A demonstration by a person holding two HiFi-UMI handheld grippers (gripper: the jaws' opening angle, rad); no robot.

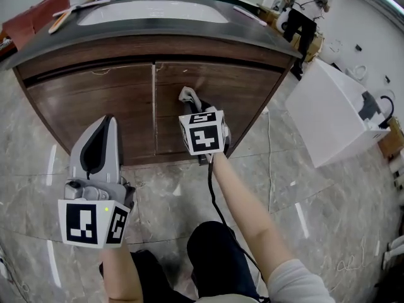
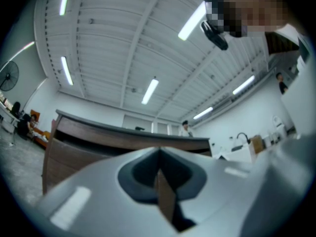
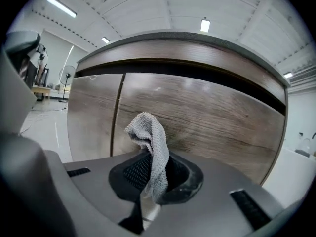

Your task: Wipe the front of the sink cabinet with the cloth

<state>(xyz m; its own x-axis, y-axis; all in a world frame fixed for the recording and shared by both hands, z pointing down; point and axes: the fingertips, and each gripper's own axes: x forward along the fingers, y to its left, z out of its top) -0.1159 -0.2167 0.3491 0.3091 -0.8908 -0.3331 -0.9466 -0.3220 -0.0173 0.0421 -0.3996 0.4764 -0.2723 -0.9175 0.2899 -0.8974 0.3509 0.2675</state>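
The right arm is stretched far; the right gripper [image 3: 150, 174] clamps the cloth [image 3: 150, 137] close to the sink cabinet [image 1: 113, 100]. The left gripper [image 2: 159, 179] is held near, jaws together.

The cloth [image 3: 153, 152] is grey, coarse-knit fabric. The cabinet [image 1: 107, 103] is matt brown wood grain; the floor [image 1: 303, 194] is glossy stone.
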